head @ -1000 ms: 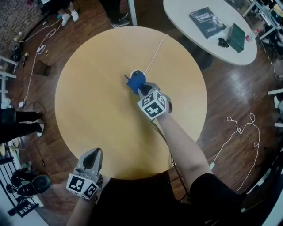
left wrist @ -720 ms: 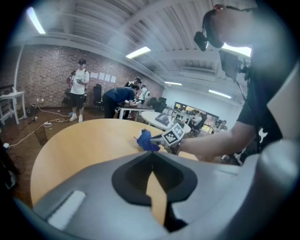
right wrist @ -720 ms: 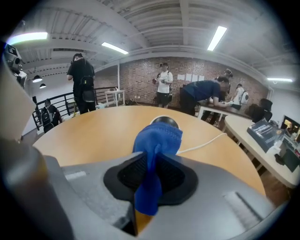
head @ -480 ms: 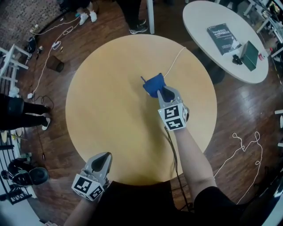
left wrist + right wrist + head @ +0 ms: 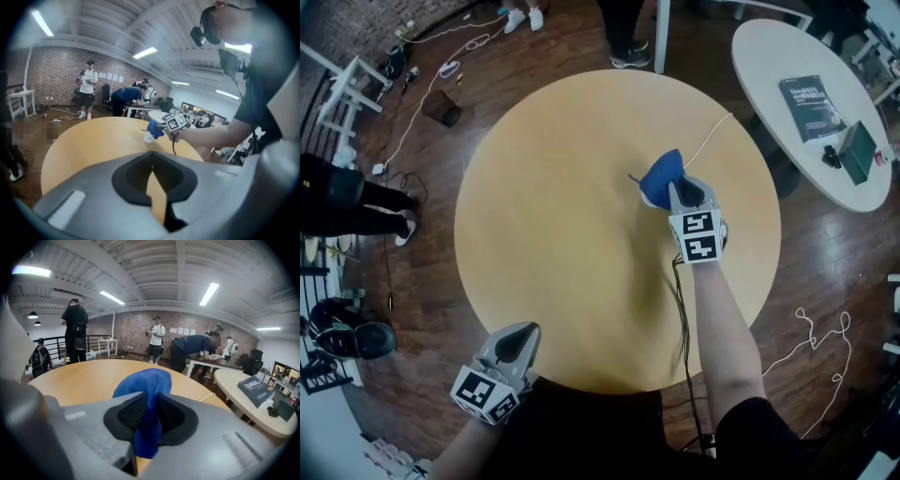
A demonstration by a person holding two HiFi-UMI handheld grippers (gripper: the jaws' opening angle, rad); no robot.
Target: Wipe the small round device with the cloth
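Your right gripper (image 5: pixel 677 195) is clenched on the blue cloth (image 5: pixel 660 180), with the fabric pinched between both pads and bunching out ahead of the jaws. The cloth is down on the round wooden table (image 5: pixel 534 244), right of centre on the far half. In the left gripper view the small round device (image 5: pixel 148 138) peeks out white beneath the cloth, touching it. From your head view the cloth covers it, and a white cable (image 5: pixel 714 139) runs from there to the far rim. Your left gripper (image 5: pixel 514 339) hovers at the near edge of the table, well apart from the cloth, jaws pressed together at the tips with nothing between them. Off to your right stands a white table (image 5: pixel 764 66) with a dark book (image 5: pixel 811 101) lying on it
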